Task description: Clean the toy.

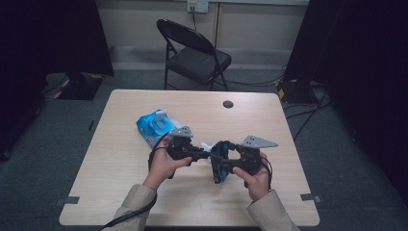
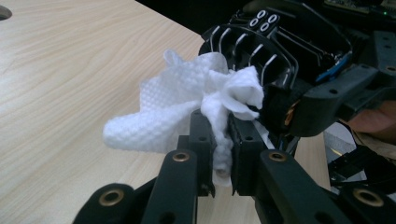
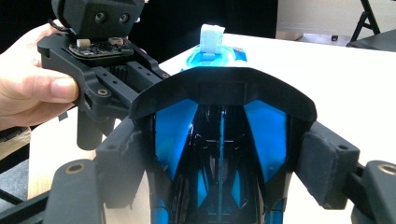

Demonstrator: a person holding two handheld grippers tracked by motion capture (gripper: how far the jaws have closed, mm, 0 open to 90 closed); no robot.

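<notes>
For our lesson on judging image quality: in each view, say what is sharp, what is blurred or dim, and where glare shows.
High view: soft and dim, dark at both sides, table evenly lit. Left gripper view: the white wipe is sharp, the near black jaws blur at the bottom. Right gripper view: the black and blue toy car is close and soft, and the tabletop behind is washed out by glare.

Both grippers matte black plastic. Left gripper (image 2: 223, 140): narrow flat jaws, brass-coloured bushings at the linkage pivots, small screw holes along the arms. Right gripper (image 3: 219, 161): grey felt-like pads on the fingers (image 3: 327, 161). Grey three-cornered plate on top of each, perforated. Black cable trails from the left gripper along the forearm. Person wears beige long sleeves (image 1: 136, 204).
</notes>
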